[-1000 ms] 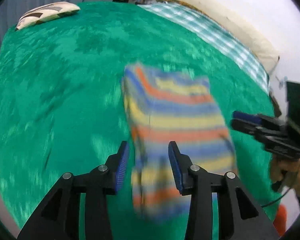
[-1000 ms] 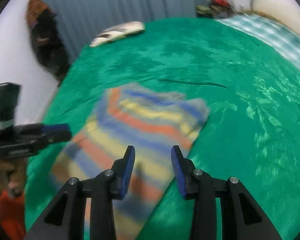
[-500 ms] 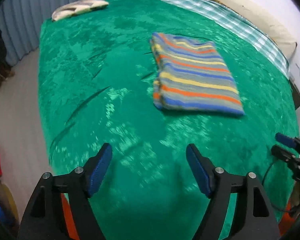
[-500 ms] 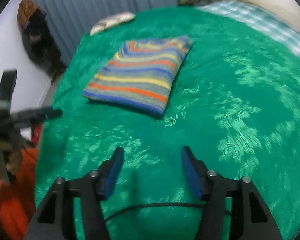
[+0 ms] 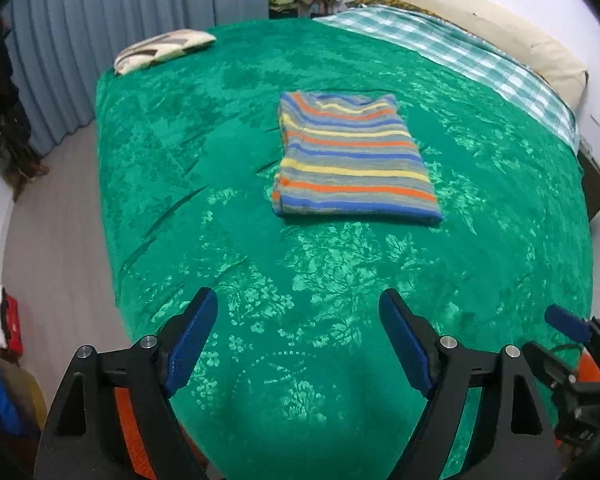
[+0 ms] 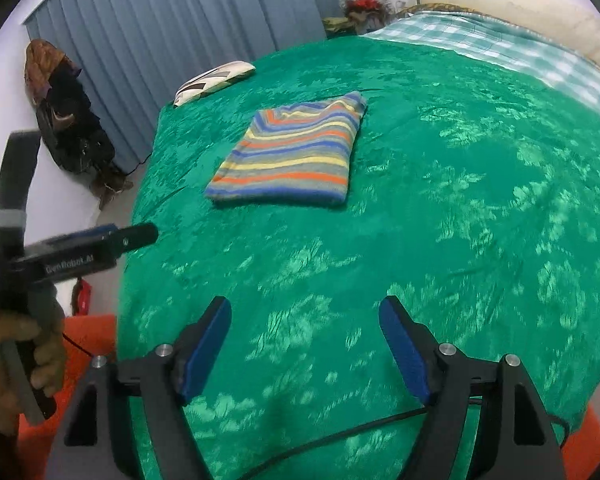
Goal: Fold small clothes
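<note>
Both grippers have withdrawn from the striped garment since the earlier frames, when their fingers stood over it, and both sets of jaws have just been opening with nothing between them. Left gripper [image 5: 298,342]: blue-padded fingers spread wide, empty, held above bare green blanket [image 5: 204,168] near the front edge of the bed. Right gripper [image 6: 305,350]: fingers likewise spread wide and empty over the blanket, with a thin black cable [image 6: 320,438] running across the cover just below them. In the right wrist view the left gripper appears at the left edge, gripped by a hand [image 6: 24,364]. The folded striped sweater [image 5: 350,162] lies flat as a neat rectangle on the blanket near the middle of the bed, well apart from both grippers, its blue, orange, yellow and grey bands running crosswise. A patterned cushion [image 5: 164,50] rests at the far left corner of the bed. A teal checked sheet [image 5: 460,54] covers the far right side, beside a cream pillow [image 5: 500,32] along the wall. Blue pleated curtains [image 6: 180,20] hang behind the bed, and dark clothing [image 6: 68,116] hangs against the left wall.
</note>
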